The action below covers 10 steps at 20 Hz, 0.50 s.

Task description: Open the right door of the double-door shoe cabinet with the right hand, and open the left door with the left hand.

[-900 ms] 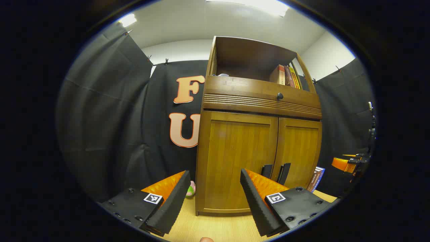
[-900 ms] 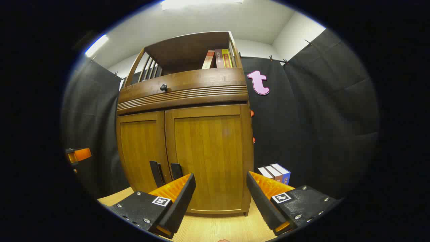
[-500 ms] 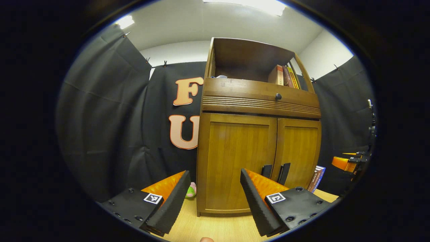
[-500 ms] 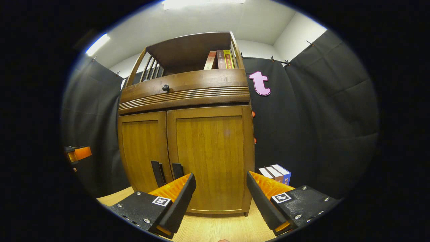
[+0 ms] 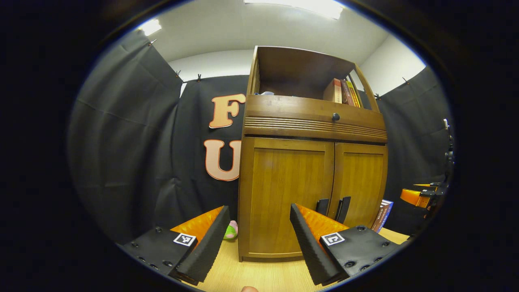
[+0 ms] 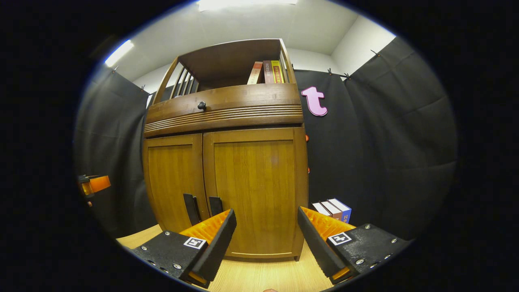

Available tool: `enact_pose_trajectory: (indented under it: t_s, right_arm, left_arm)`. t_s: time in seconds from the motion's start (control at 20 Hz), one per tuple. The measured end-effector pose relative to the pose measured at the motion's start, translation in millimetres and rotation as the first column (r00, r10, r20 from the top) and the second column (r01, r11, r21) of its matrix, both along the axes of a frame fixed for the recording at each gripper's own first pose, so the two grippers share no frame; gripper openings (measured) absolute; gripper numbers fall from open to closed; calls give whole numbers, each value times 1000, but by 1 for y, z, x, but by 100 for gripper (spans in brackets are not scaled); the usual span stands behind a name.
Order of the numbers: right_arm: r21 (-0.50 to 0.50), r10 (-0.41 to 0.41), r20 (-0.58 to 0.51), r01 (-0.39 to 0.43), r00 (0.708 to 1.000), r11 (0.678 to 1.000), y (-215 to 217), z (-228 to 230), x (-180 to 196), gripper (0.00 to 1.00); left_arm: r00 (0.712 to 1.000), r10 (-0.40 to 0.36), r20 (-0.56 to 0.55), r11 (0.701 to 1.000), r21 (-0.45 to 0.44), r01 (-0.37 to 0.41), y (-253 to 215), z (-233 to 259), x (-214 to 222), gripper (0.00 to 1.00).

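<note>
The brown wooden double-door shoe cabinet (image 5: pixel 312 178) stands on the pale wood-grain floor (image 6: pixel 259 275), centred ahead of both tongs. Two flat panelled doors, left door (image 5: pixel 288 194) and right door (image 6: pixel 255 186), are closed. Two dark upright handles (image 6: pixel 200 205) sit side by side at the seam; the fingers cover their lower ends. One round black knob (image 6: pixel 201 105) marks the ribbed drawer. Left tongs (image 5: pixel 259 239) and right tongs (image 6: pixel 265 239) stand apart, holding nothing.

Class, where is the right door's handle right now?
In the right gripper view, the right door's handle sits low at the door's inner edge, beside the left door's handle.
</note>
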State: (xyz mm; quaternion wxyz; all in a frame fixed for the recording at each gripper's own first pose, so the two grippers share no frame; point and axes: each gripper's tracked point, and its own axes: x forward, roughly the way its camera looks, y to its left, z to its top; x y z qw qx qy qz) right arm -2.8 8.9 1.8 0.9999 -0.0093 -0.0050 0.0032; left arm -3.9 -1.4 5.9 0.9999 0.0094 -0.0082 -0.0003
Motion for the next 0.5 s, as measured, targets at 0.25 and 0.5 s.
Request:
enact_pose_trajectory:
  t_s: [0.25,0.5]
  right_arm:
    - [-8,8,-8,-8,1000,1000,9,-5,4,94]
    - [-17,27,-25,-28,999,999,28,-20,16,94]
  left_arm:
    - [1000,-2,1,1000,-2,2,2,0,-1,96]
    - [1000,4,-3,1000,1,-4,6,-2,-2,99]
